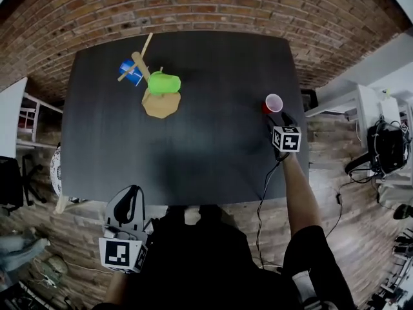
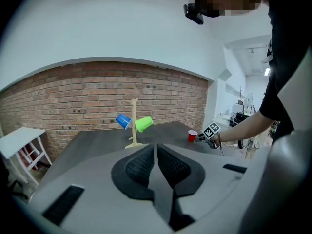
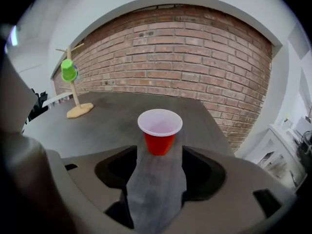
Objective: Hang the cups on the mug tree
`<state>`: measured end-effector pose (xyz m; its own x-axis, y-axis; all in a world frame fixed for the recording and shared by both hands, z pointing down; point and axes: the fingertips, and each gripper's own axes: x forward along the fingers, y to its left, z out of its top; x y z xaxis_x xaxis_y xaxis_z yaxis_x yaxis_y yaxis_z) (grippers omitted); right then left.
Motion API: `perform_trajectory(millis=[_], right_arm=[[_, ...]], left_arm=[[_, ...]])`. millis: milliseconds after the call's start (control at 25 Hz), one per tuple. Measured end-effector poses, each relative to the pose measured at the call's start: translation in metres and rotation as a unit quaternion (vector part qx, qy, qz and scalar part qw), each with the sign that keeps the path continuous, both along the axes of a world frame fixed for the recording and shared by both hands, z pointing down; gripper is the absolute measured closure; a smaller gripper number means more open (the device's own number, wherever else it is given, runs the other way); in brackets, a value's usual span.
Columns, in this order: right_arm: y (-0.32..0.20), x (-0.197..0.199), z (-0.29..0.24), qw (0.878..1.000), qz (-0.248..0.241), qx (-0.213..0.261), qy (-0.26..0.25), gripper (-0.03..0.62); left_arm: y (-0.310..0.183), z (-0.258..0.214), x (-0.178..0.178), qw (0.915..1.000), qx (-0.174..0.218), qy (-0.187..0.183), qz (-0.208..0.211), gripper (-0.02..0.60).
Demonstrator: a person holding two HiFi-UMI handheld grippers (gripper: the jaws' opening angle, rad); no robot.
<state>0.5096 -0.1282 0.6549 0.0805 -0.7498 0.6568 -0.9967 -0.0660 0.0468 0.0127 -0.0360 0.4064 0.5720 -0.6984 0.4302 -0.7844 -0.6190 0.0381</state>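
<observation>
1. The red cup [image 3: 160, 134] stands upright, well right of the mug tree [image 1: 161, 103], at my right gripper's [image 3: 160, 155] spread jaws, untouched.
2. Green cup [image 1: 164, 82] and blue cup [image 1: 131, 73] hang on the tree; the right gripper view hides the blue one.
3. My left gripper [image 2: 156, 155] is closed and empty, well apart from the tree.

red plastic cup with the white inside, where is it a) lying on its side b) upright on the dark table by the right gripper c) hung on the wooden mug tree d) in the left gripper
b: the red plastic cup stands upright on the dark table, untouched, before the right gripper, whose jaws stand apart.
</observation>
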Motion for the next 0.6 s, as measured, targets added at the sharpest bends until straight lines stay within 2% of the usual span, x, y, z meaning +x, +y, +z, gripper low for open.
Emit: perform_trajectory(millis=[160, 320, 480, 600], right_arm=[[-0.02, 0.008, 0.01, 1.0, -0.013, 0.015, 0.008, 0.303], [-0.037, 0.008, 0.014, 0.999, -0.033, 0.026, 0.006, 0.298], [-0.042, 0.012, 0.021, 0.998, -0.046, 0.01, 0.029, 0.299], [-0.04, 0.019, 0.009, 0.998, -0.038, 0.031, 0.035, 0.304]], left_arm=[[0.003, 0.004, 0.013, 0.9996, -0.007, -0.025, -0.013, 0.548], [0.003, -0.003, 0.03, 0.9993, 0.006, -0.003, -0.036, 0.548], [0.004, -0.003, 0.037, 0.9991, 0.014, -0.014, -0.038, 0.548], [0.003, -0.004, 0.039, 0.999, 0.017, -0.015, -0.039, 0.548]])
